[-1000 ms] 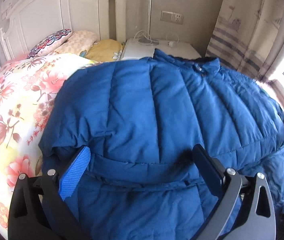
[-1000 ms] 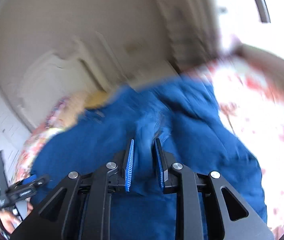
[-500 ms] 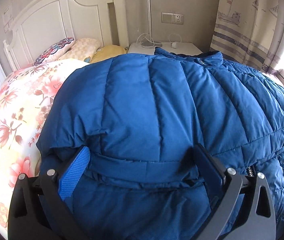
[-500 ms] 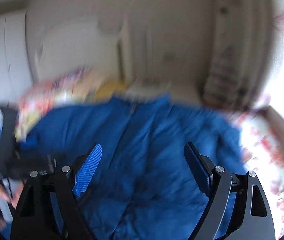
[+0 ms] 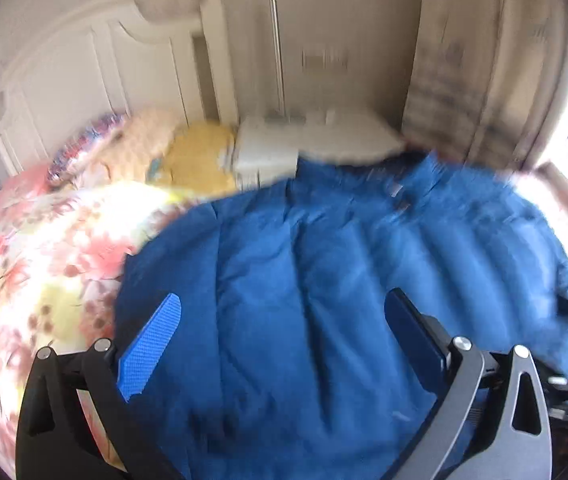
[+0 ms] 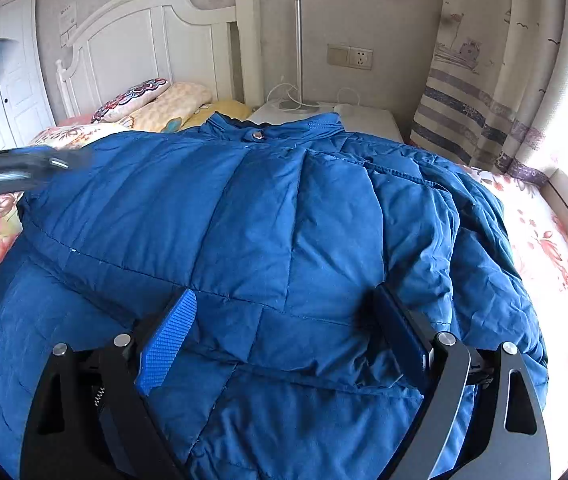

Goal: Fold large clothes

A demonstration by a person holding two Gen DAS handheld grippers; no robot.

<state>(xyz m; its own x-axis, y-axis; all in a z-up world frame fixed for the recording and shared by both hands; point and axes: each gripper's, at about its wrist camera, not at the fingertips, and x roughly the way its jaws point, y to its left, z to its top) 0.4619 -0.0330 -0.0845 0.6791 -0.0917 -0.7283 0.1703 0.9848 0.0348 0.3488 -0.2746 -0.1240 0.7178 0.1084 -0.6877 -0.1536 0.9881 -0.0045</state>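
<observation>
A large blue puffer jacket (image 6: pixel 267 216) lies spread on the bed, collar toward the headboard; it also fills the blurred left wrist view (image 5: pixel 324 288). My right gripper (image 6: pixel 284 320) is open, its jaws wide apart and low over the jacket's lower part, holding nothing. My left gripper (image 5: pixel 284 320) is open and empty, raised above the jacket's left side. The left gripper shows as a blur at the left edge of the right wrist view (image 6: pixel 7 172).
A floral bedspread (image 5: pixel 43 248) covers the bed. Pillows (image 6: pixel 163 104) lie by the white headboard (image 6: pixel 155 36). A white nightstand (image 6: pixel 336 114) with a lamp pole stands behind the collar. A curtain (image 6: pixel 492 80) hangs at right.
My right gripper opened, let go of the jacket fold and settled low over the jacket. My left gripper lifted off the jacket hem and is moving, blurring its view.
</observation>
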